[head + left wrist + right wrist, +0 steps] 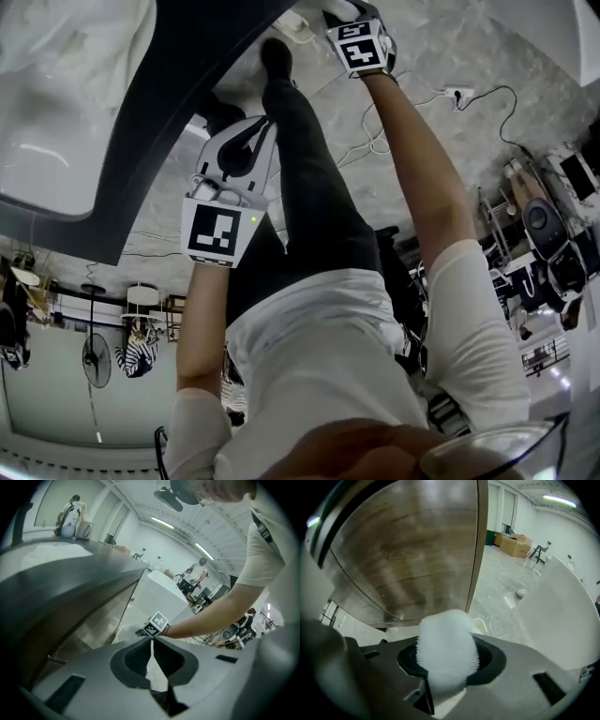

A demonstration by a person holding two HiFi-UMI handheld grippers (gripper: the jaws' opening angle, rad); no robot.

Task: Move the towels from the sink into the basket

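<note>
**One towel gripped, basket not yet reached**

One white fluffy towel sits bunched in the right gripper, whose jaws are clenched on it. The left gripper is closed on nothing, its jaws meeting at the tips. A wooden cabinet door stands at eleven o'clock from the towel. A pale rim at one o'clock behind the towel may be the basket, though too little shows to be sure. Best to hold the grip firm, bring the towel squarely over that opening, release only once it is within the walls, and keep the idle left claw clear.
</note>
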